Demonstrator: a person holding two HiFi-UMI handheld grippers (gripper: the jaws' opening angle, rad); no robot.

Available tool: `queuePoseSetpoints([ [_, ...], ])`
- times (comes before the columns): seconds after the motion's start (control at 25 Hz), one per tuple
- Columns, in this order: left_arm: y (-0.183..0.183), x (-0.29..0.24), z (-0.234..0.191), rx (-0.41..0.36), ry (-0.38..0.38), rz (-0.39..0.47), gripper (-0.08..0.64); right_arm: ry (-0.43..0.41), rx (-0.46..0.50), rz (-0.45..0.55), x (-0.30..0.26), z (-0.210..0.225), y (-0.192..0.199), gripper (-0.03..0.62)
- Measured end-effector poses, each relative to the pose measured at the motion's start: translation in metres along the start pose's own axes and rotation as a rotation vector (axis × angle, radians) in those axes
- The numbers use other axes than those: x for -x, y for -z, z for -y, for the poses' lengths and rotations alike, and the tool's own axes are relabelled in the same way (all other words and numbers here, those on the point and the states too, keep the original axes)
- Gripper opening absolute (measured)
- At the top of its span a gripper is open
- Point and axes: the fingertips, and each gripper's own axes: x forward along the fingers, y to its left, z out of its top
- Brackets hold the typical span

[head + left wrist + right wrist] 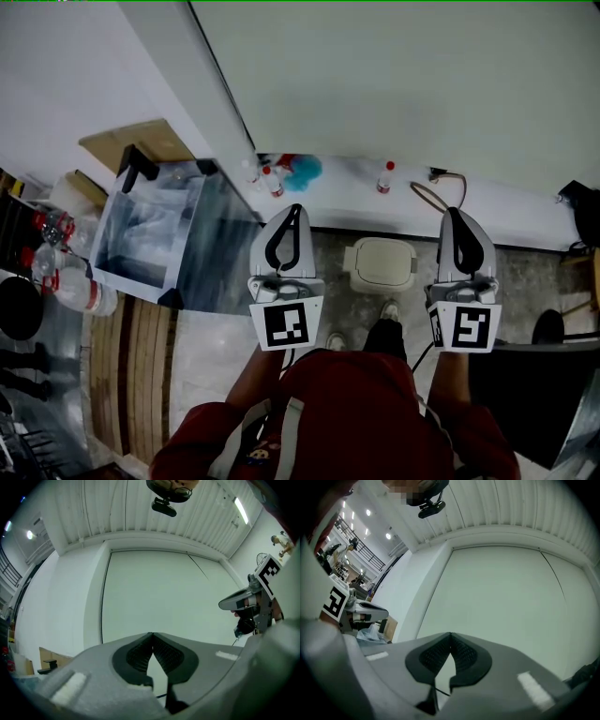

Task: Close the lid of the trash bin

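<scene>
Both tools are up at chest height, side by side, pointing at the plain white wall (pixel 403 84). The left hand-held gripper (pixel 296 208) is closed: in its own view the two dark ribbed pads meet at the tips with nothing between them, only wall beyond. The right hand-held gripper (pixel 452 212) is the same, jaws together at the tips and empty. Each shows up at the edge of the other's view, its marker cube facing back. Down on the grey floor (pixel 216 328), between the two tools as the head view has it, sits the small cream plastic trash bin (pixel 357 277), close to the foot of the wall and just ahead of the person's shoe (pixel 389 309). From above its rounded lid (pixel 382 258) lies flat over the bin. Neither tool is touching it; both are well above it. Off to the left stands a clear plastic storage box (pixel 150 230), and along the foot of the wall are clear red-capped bottles (pixel 385 176).
</scene>
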Motion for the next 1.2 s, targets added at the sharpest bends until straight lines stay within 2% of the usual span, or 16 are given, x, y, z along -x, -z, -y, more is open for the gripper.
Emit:
queuePoseSetpoints([
  [1.2, 0.005, -0.005, -0.006, -0.001, -0.004, -0.012, 0.005, 0.001, 0.005, -0.035, -0.001, 0.000, 0.016, 0.000],
])
